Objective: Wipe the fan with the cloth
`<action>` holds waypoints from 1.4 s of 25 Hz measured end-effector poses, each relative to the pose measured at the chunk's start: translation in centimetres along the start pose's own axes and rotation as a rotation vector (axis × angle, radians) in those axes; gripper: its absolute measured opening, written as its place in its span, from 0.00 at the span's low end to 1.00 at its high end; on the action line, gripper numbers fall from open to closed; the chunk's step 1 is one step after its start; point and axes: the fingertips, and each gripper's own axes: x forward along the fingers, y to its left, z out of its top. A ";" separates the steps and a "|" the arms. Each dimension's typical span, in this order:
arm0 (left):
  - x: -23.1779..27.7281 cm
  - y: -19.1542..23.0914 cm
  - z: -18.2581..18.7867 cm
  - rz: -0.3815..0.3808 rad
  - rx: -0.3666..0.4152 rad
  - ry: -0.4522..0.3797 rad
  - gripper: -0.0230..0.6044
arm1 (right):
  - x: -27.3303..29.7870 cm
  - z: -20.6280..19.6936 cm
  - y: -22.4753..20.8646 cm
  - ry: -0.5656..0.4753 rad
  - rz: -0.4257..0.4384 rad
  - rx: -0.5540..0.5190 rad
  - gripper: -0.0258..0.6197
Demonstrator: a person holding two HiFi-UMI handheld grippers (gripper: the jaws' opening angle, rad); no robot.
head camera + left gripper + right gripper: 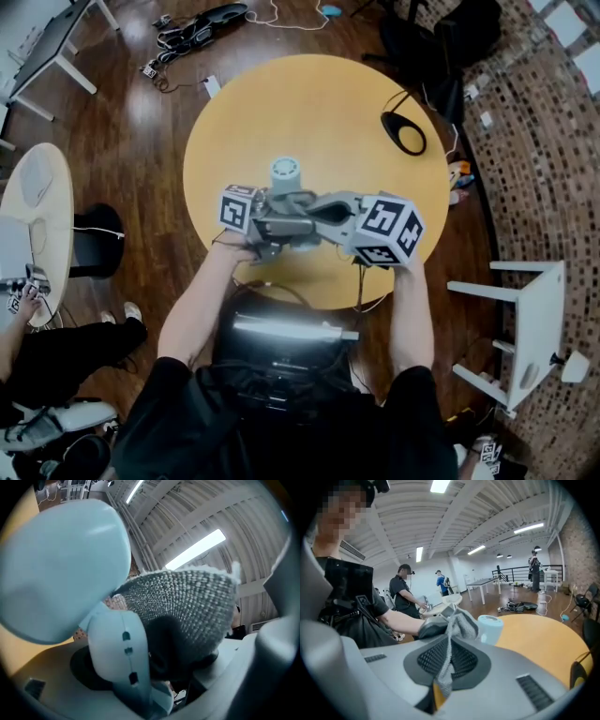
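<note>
- A round yellow surface (375, 94) stands on a dark wooden floor (131, 122), with white tables (42, 47) nearby.
- The pale-blue plastic fan (117, 653) stands on it, between the wide-open left fingers (276, 663).
- The right fingers (525, 686) pinch the grey knitted cloth (461, 625) just beside the fan.

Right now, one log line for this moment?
fan: upright on table | left gripper: open, fan close ahead | right gripper: shut on cloth | cloth-fan contact: unclear

Pale-blue fan (285, 174), grey woven cloth (187, 602), yellow table (319, 103).
</note>
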 end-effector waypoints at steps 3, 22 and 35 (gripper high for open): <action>0.3 -0.1 0.0 -0.002 0.006 0.009 0.75 | 1.4 -1.9 1.2 0.088 0.080 -0.002 0.08; -6.4 -0.7 11.7 -0.041 -0.059 -0.756 0.20 | -7.1 3.6 0.4 -0.800 -0.227 0.180 0.08; -7.9 -0.4 12.6 -0.220 -0.235 -1.016 0.15 | -7.2 -1.3 -4.9 -0.825 -0.536 0.332 0.08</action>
